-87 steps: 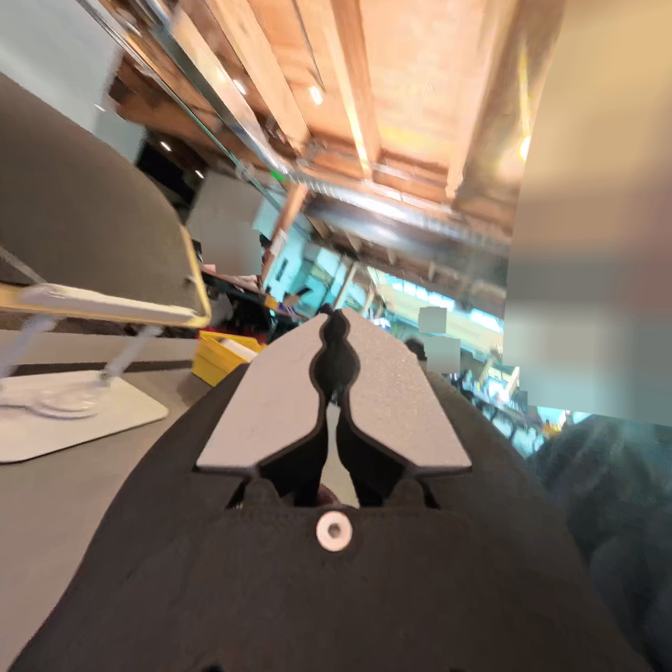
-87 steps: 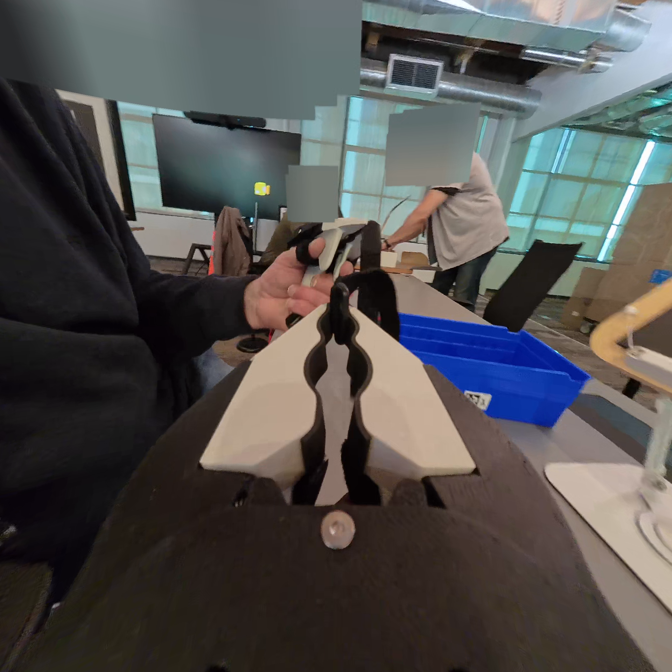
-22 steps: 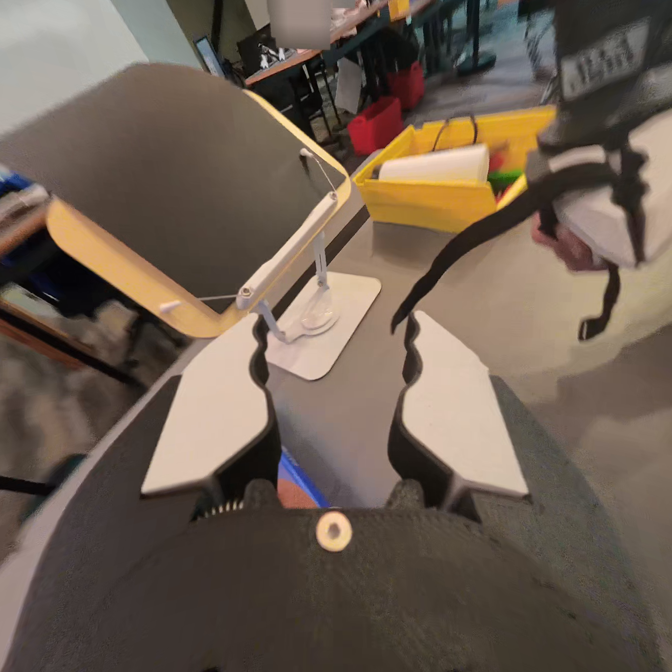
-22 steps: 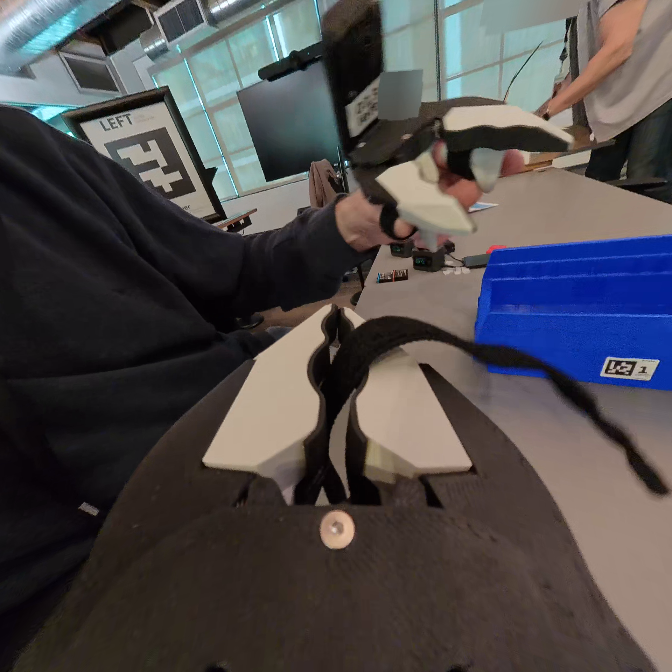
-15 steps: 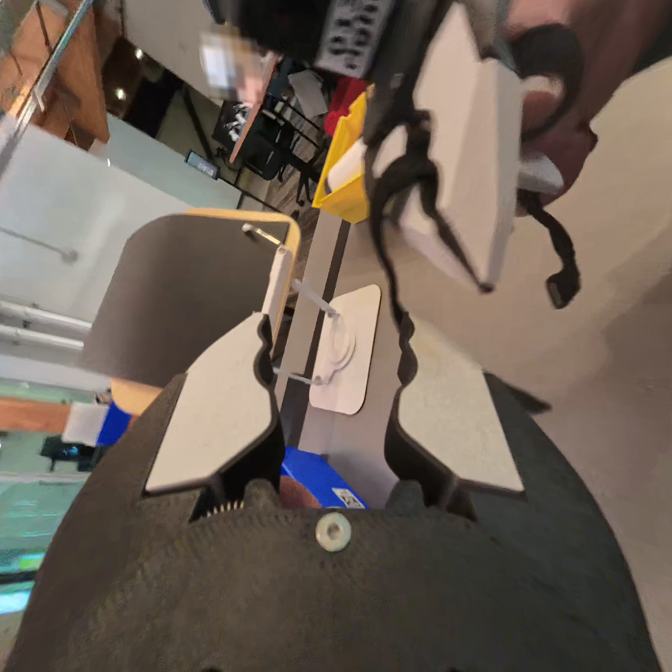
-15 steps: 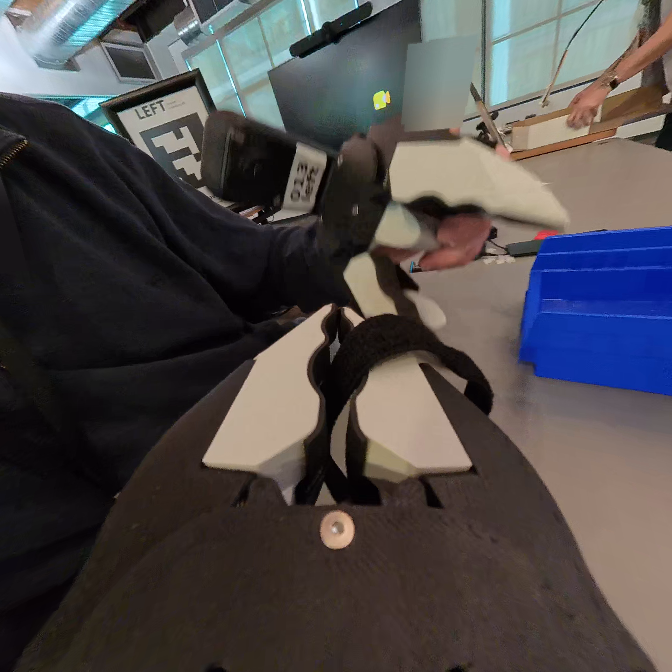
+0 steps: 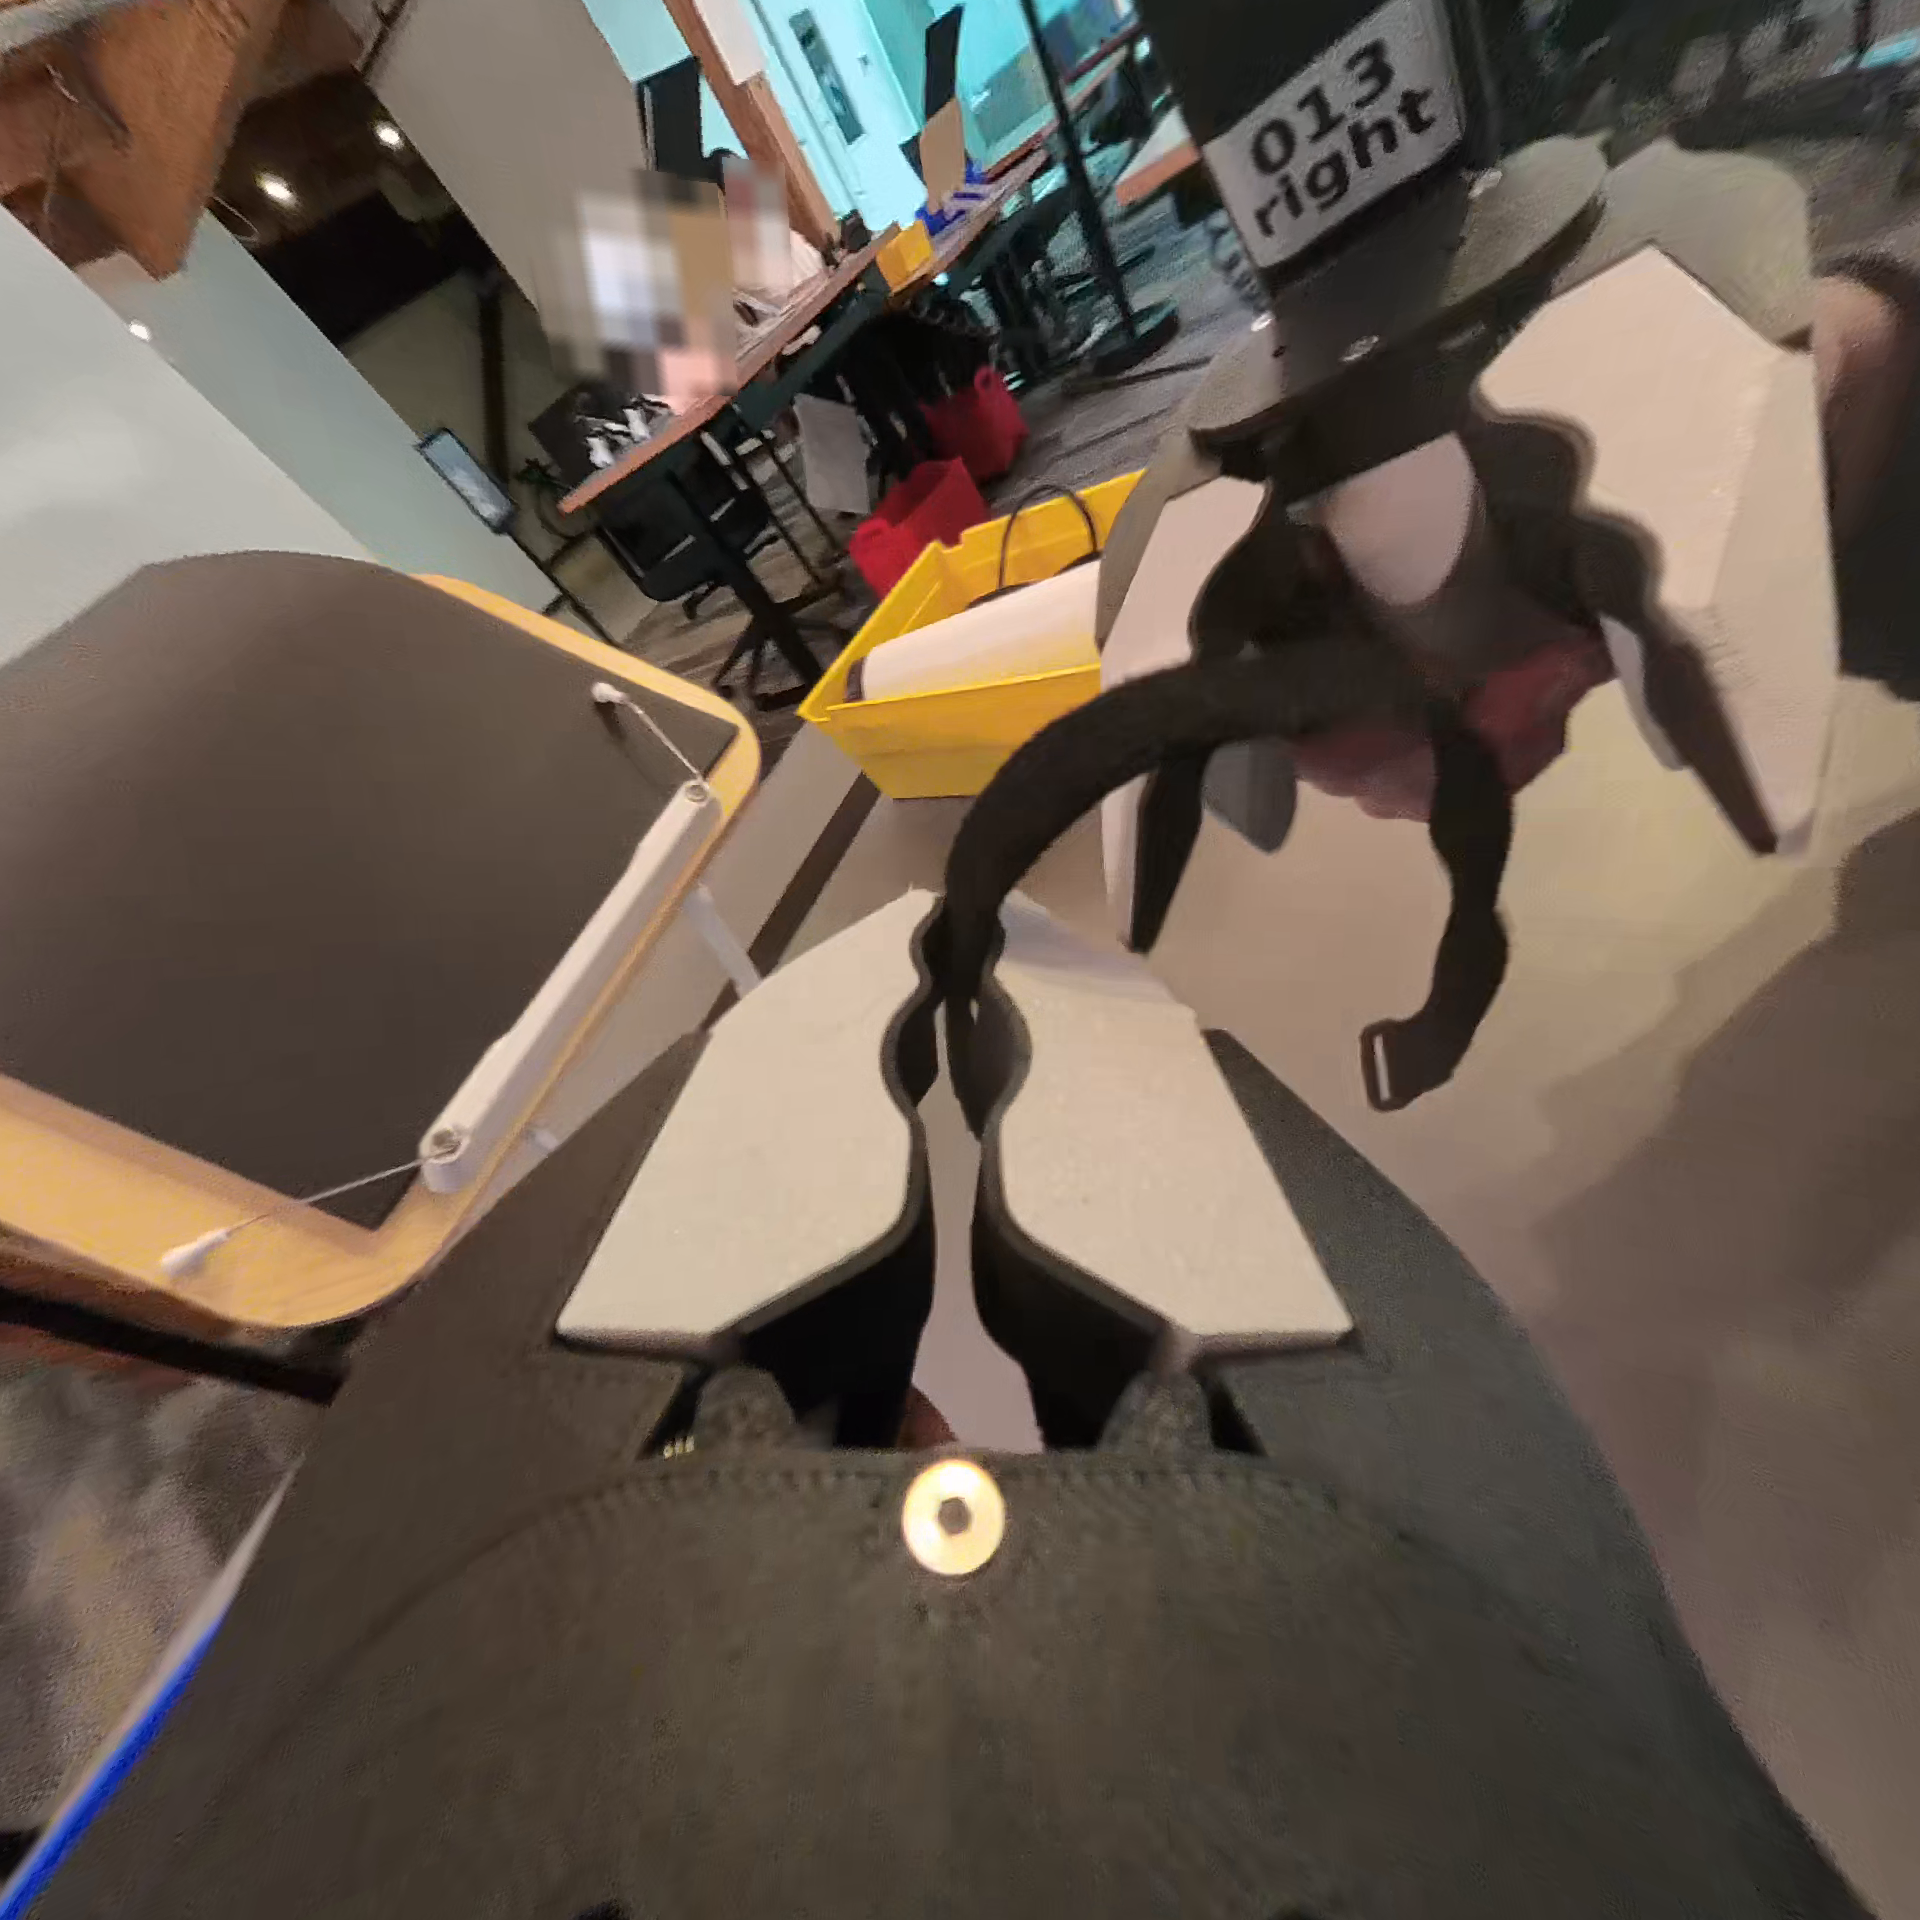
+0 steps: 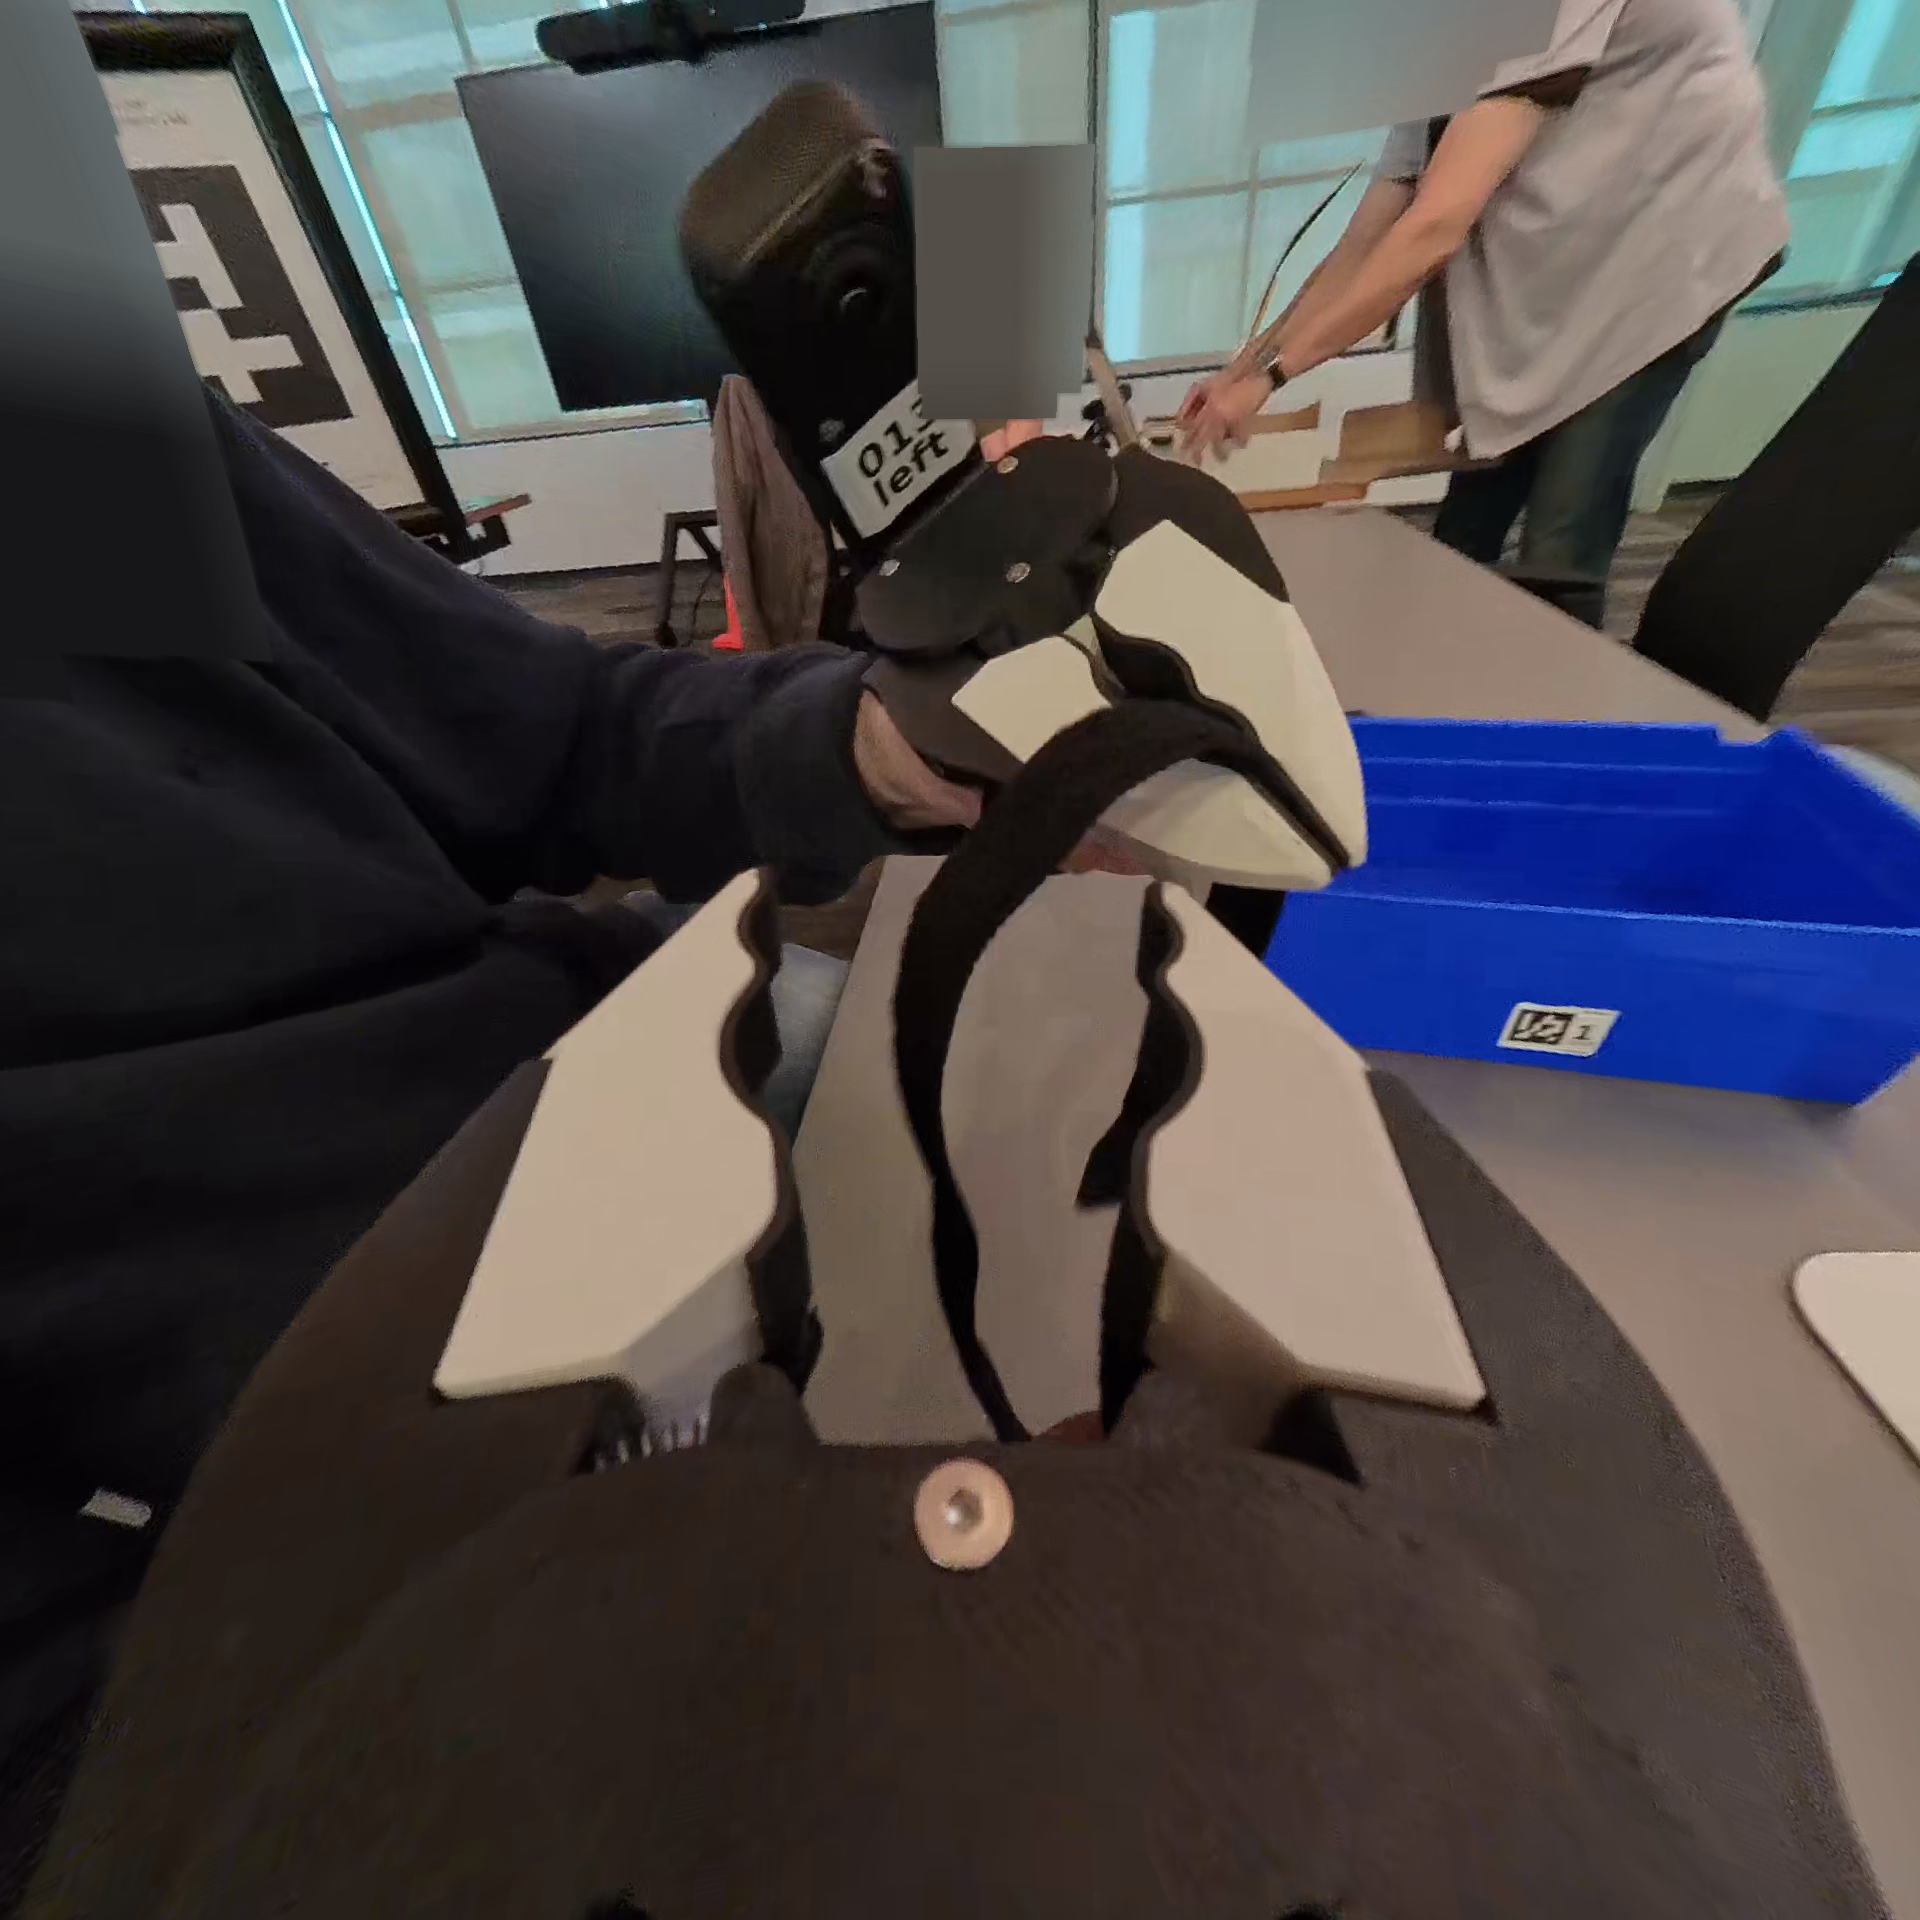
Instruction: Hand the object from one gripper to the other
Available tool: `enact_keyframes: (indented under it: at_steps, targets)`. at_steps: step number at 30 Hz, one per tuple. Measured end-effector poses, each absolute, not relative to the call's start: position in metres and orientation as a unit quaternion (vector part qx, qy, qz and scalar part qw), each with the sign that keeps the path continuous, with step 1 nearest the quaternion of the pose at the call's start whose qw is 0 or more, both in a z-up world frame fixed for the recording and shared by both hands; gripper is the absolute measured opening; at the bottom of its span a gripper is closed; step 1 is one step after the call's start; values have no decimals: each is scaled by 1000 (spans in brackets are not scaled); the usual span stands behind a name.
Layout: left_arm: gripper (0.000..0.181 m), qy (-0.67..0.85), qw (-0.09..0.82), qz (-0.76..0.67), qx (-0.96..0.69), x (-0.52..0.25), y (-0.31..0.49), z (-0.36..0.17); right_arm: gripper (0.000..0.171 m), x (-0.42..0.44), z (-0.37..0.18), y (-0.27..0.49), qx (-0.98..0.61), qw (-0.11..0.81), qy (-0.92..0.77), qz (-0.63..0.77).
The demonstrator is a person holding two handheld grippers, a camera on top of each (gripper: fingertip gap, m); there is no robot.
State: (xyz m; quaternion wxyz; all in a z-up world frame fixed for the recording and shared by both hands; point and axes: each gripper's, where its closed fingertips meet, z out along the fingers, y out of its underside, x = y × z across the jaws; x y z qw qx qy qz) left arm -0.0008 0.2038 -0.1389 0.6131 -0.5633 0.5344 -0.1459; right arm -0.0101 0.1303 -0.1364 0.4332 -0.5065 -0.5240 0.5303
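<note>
Black webbing, a strap (image 7: 1164, 727), runs between your two grippers above the grey tabletop (image 8: 1621, 1174), and that is why they sit nose to nose. Your left gripper (image 7: 956, 997) has its jaws pressed together on one end of the strap, pinched near the fingertips, so it carries the load. Your right gripper (image 8: 961, 914) stands with its jaws spread wide; the strap only hangs loosely down through the gap, with its free end (image 7: 1403, 1060) dangling below, so the handover looks nearly done. In the right wrist view, your left gripper (image 8: 1226, 790) is tilted downward over the blue bin (image 8: 1610, 914), with the sleeve of your arm reaching in from the left. In the left wrist view your right gripper (image 7: 1455, 862) faces you from above, fingers pointing down. A yellow bin (image 7: 966, 717) sits beyond.
</note>
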Motion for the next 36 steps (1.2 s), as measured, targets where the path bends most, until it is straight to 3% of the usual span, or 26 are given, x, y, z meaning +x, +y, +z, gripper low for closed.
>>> enact_keyframes:
  at_steps: [4, 10, 15, 16, 24, 30, 34, 36]
  targets:
    - [1, 516, 613, -196, -565, -8, 207, -124, 82, 7, -132, 143, -513, 462, -502, 521]
    - [1, 475, 597, -299, -573, -2, 198, -103, 104, -15, -173, 159, -543, 439, -511, 500]
    - [1, 462, 593, -324, -574, 4, 197, -91, 108, -42, -189, 150, -531, 406, -519, 533]
    - [1, 464, 594, -321, -574, 5, 197, -90, 106, -44, -190, 147, -527, 402, -521, 538]
    - [1, 436, 571, -394, -572, 10, 196, -83, 0, -37, -188, 138, -490, 386, -508, 594]
    - [4, 413, 545, -429, -590, 4, 206, -94, 0, -32, -188, 143, -505, 382, -491, 598]
    - [42, 411, 542, -422, -600, -12, 213, -102, 0, -26, -189, 147, -522, 360, -468, 616]
    - [56, 435, 568, -352, -604, -25, 218, -109, 0, -21, -190, 150, -532, 347, -451, 627]
